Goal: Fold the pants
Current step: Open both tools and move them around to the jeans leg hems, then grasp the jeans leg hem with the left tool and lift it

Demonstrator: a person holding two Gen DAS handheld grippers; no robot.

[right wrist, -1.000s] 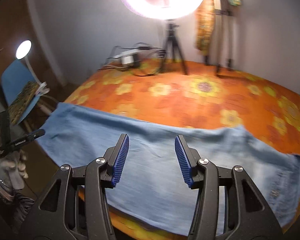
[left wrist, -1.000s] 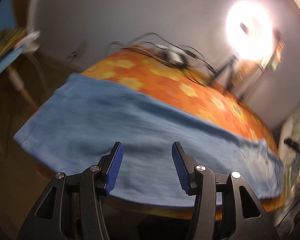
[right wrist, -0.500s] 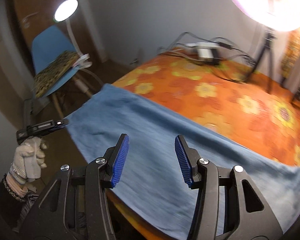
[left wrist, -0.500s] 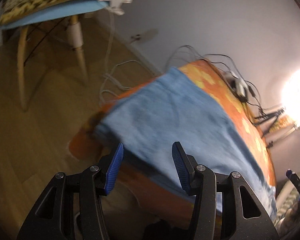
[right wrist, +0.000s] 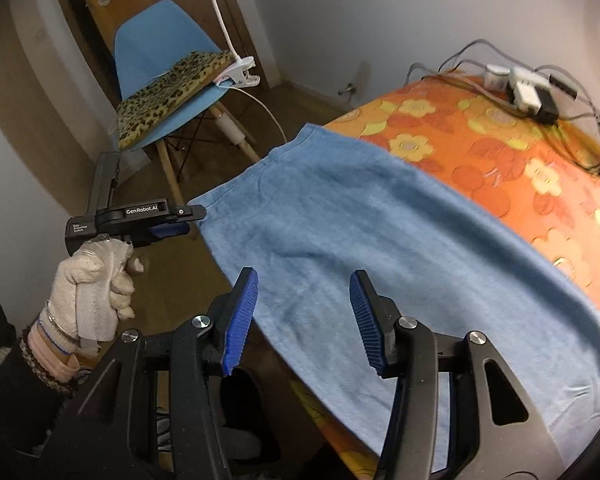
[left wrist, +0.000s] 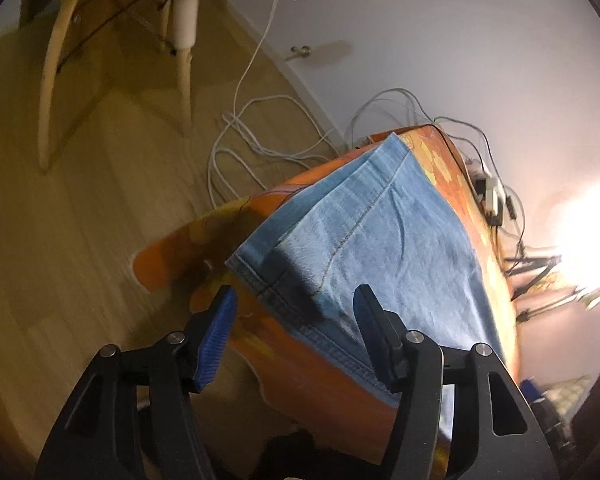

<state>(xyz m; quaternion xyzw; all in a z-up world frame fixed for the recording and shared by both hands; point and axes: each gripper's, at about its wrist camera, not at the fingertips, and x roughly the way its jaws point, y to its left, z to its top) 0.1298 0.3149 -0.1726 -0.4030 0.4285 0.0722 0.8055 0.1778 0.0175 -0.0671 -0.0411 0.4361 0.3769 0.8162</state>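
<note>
Light blue denim pants point(right wrist: 340, 220) lie flat along the near edge of a bed with an orange flowered cover point(right wrist: 480, 148). In the left wrist view the leg hems point(left wrist: 276, 276) sit at the cover's corner point(left wrist: 300, 360). My left gripper point(left wrist: 295, 296) hovers right at that hem corner with its jaws opening; the hem lies between the fingers, which do not press on it. A gloved hand point(right wrist: 96, 280) holds that left gripper point(right wrist: 172, 224) beside the hem corner. My right gripper point(right wrist: 304, 276) stands open just above the pant leg, a little farther along it.
A blue chair point(right wrist: 160, 40) with a leopard-print cushion point(right wrist: 168, 84) and a clip lamp point(right wrist: 236, 72) stands on the wooden floor beyond the hems. White cables point(left wrist: 252, 136) trail on the floor. A power strip with cables point(right wrist: 528, 92) lies on the bed's far side.
Both grippers have swung along the pants to the leg end and dropped lower. The left gripper now sits at the hem corner and its jaws stand wider.
</note>
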